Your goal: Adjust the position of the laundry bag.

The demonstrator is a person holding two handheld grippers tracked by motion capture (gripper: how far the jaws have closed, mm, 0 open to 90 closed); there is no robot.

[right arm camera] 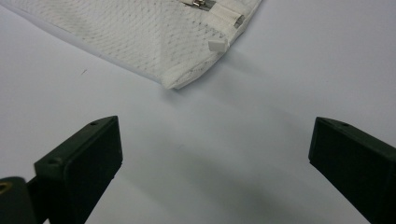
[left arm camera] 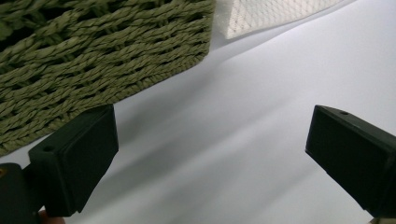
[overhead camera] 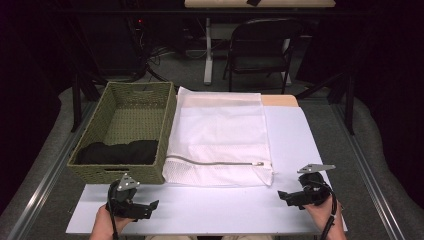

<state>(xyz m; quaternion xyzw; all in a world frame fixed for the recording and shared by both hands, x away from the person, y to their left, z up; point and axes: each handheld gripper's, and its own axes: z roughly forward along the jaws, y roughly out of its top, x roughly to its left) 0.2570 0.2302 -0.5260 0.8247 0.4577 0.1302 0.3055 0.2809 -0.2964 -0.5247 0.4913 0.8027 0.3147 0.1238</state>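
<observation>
At the table's near edge, the left gripper and right gripper hover empty, jaws wide apart. The white mesh laundry bag lies flat mid-table beside the woven basket of dark clothes, seemingly laid ready for loading; its long axis runs toward the far edge, its zipper parallel to the near edge.

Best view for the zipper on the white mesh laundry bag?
The high view: the zipper runs full length along the white mesh laundry bag. The right gripper view catches just its metal end; the left gripper view gives a mesh corner.
</observation>
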